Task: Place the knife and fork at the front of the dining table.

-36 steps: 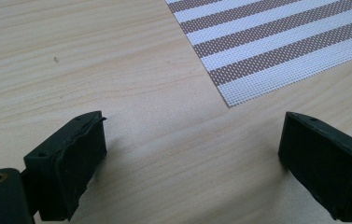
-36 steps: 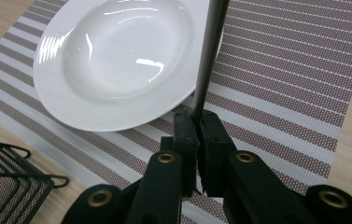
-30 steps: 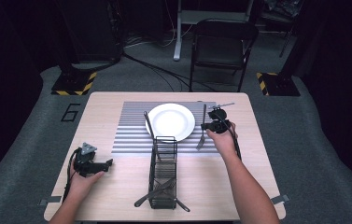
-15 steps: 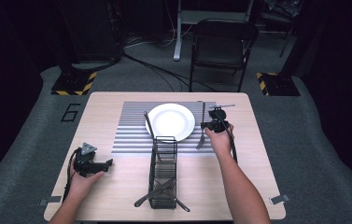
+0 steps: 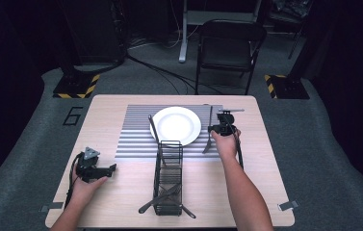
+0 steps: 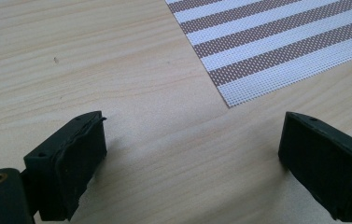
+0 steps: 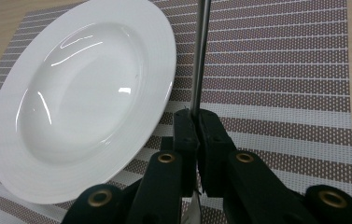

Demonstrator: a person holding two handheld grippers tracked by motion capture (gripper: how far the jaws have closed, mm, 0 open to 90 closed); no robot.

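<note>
Right now the right gripper (image 7: 195, 122) has its two black jaws pinched tight on the slim handle of a long silver utensil (image 7: 200, 51), which looks like a fork in the high view, though its head is too small to tell for sure. It lies on the grey-and-white striped woven placemat (image 7: 281, 70), just beside the right rim of the round white ceramic plate (image 7: 85, 93), tines end toward the person.

The grip looks thin: the jaws hold only a narrow, smooth metal shaft, so I judge it could pivot or slip out if it is lifted or turned fast. A swing to the left would knock the handle against the plate rim, since the two are so close. Dragging it could also ruffle the placemat.

Room is better on the right: the placemat runs bare there, with light wooden table (image 5: 265, 159) beyond it. The black wire cutlery basket (image 5: 168, 178) stands below the plate, well apart, with other utensils lying at its near end.

Meanwhile the left gripper (image 6: 190, 154) rests on bare wood near the placemat's corner, jaws spread wide and holding nothing.
</note>
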